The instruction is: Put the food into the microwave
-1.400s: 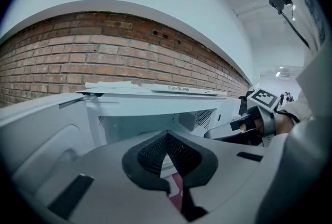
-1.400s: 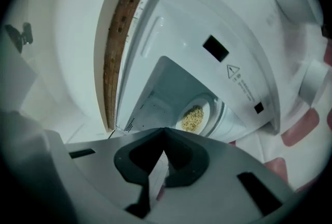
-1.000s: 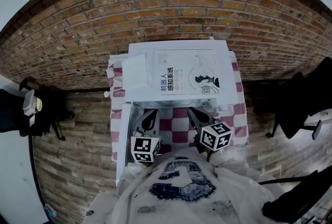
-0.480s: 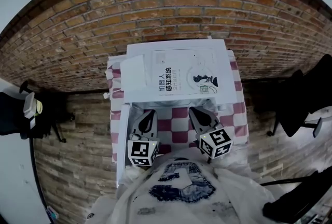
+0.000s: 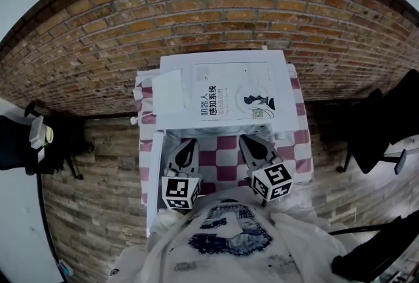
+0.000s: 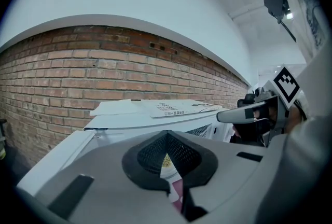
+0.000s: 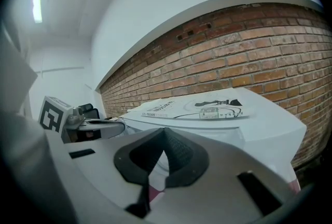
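Observation:
A white microwave (image 5: 288,88) stands on a red and white checked table (image 5: 226,167). Its door (image 5: 152,177) hangs open to the left. In the head view both grippers hover side by side before its mouth. My left gripper (image 5: 188,144) points at the opening (image 6: 119,122), its pads meeting with nothing between them. My right gripper (image 5: 247,141) is shut and empty too (image 7: 165,132). Past the left gripper's pads (image 6: 155,153) shows a yellowish bit on white (image 6: 166,162); I cannot tell if it is the food. Each gripper view shows the other gripper alongside.
A white book (image 5: 239,99) and a loose sheet (image 5: 167,88) lie on the microwave's top. A brick wall rises close behind. A black chair (image 5: 380,131) stands to the right of the table and dark gear (image 5: 39,137) to the left.
The right gripper has rolled a little and its marker cube has shifted slightly toward me. The left gripper has hardly moved.

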The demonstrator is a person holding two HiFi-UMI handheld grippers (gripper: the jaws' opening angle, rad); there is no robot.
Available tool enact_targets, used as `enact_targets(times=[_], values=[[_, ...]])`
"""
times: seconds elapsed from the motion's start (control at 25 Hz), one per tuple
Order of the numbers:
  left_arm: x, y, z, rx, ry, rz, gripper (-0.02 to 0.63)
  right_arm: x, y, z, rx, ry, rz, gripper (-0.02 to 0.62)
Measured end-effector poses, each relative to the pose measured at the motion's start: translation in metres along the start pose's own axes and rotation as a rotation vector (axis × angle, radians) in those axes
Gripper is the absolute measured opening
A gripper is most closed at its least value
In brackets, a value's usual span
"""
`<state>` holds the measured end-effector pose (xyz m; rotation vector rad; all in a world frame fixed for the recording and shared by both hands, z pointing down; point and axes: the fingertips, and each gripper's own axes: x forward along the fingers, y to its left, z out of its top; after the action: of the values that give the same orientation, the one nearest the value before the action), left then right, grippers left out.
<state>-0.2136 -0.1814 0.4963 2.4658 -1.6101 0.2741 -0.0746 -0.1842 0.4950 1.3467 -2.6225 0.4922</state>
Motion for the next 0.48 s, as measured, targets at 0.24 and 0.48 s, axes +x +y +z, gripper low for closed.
enact_targets(times=[0.24, 0.48], values=[[0.0018, -0.0013, -0.0023, -0.006, 0.013, -0.004, 0.008, 0.0, -0.001, 0.0012, 0.003, 0.002, -0.002, 0.014], [0.0022, -0.0016, -0.0037, -0.016, 0.018, -0.007, 0.008, 0.0007, 0.0001, 0.0007, -0.005, 0.004, 0.001, 0.014]])
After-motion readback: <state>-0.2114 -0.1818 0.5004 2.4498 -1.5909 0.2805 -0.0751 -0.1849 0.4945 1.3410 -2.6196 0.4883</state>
